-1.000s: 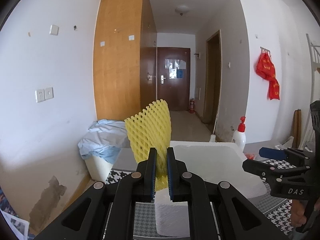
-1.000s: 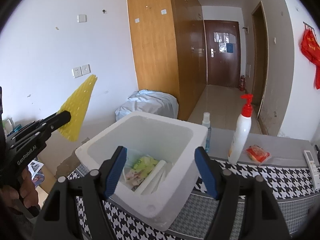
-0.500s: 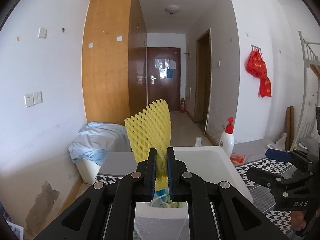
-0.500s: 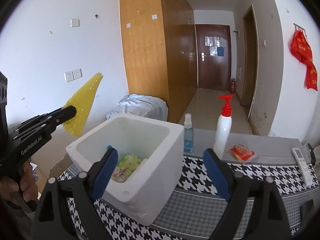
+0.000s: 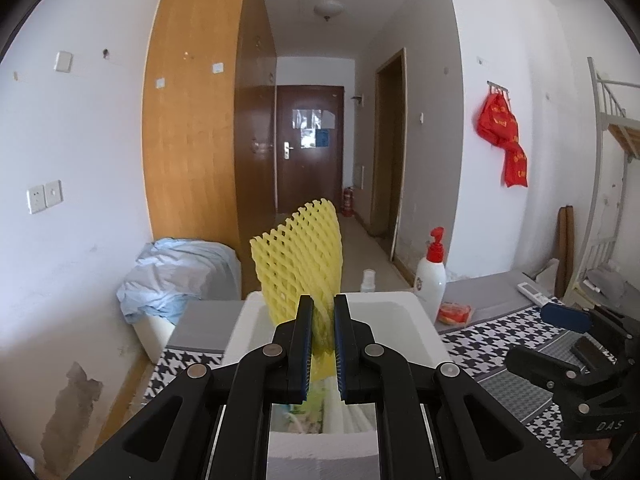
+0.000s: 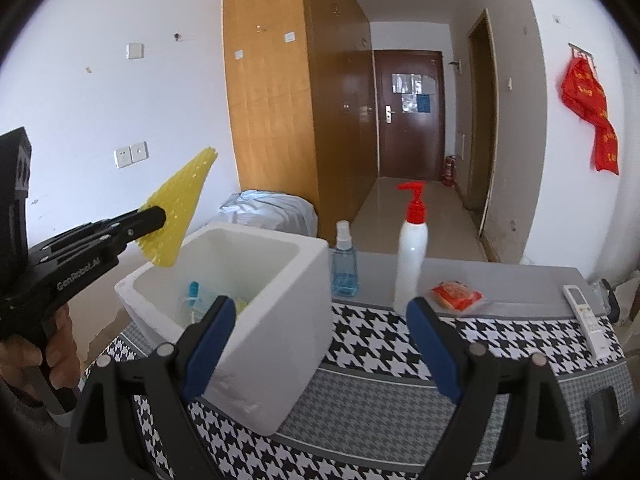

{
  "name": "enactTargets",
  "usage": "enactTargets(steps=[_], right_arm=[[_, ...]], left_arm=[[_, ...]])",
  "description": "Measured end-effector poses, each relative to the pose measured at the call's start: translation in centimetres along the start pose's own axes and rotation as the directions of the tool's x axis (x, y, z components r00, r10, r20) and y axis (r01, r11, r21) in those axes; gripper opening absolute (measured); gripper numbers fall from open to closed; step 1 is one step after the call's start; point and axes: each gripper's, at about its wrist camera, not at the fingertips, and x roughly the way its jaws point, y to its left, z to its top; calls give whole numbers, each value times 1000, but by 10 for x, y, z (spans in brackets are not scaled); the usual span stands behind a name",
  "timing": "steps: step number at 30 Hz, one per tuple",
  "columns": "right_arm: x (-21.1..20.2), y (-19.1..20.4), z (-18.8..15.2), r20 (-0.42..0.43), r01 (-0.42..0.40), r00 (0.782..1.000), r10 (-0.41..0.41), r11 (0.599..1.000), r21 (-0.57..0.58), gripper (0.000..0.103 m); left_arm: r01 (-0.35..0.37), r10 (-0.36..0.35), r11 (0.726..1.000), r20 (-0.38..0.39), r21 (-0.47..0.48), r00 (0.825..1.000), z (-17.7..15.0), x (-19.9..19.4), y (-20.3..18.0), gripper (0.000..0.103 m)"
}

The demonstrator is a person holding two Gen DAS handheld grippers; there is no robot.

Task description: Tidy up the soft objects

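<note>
Grippers sit nearest the cameras. The left gripper (image 5: 323, 336) has its two fingers pinched nearly together on the lower end of a yellow foam net sleeve (image 5: 300, 264), which fans upward and tilts slightly left above the fingertips. The right gripper (image 6: 320, 344) has its blue-padded fingers spread wide with nothing between them.

Just beyond the left gripper is a white foam box (image 6: 280, 320), open at the top, standing on a black-and-white houndstooth cloth (image 6: 400, 352) that covers a table. The sleeve is held in the air over the box's left rim, apart from the foam. Inside the box lie pale green and blue items (image 6: 200, 296), too hidden to name.

Behind the box stand a small blue spray bottle (image 6: 345, 268) and, just to its right, a white pump bottle with a red top (image 6: 412, 256). Further right lie an orange-red packet (image 6: 456, 294) and a white remote control (image 6: 586, 320).

Off the table's left end, a light blue cloth (image 5: 180, 276) is heaped over a white bin. Farther back, a hallway leads to a dark brown door (image 5: 310, 152).
</note>
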Motion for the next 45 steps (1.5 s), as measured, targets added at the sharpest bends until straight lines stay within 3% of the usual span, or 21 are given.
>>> enactTargets(steps=[16,19,21,27,45], right_arm=[[-4,-15,-8,-1,6,1000,-5,1000,23,90],[-5,-15,-9,-4,7,1000,-7,1000,27,90],[-7,-16,-9,-2,8,1000,-8,1000,28,90],[-16,-16,-9,9,17,1000,-17,1000,24,90],[-58,-9,-13,63,32,997,-34,999,18,90]], left_arm=[[-6,6,1000,-76,-2,997,-4,24,-9,14],[-10,10,1000,-87,-4,996,-4,25,-8,42],[-20,19,1000,-79,-12,997,-6,23,-7,72],[-31,31,999,-29,-9,999,-7,9,-10,98],[-5,5,1000,49,1,999,-9,-44,-25,102]])
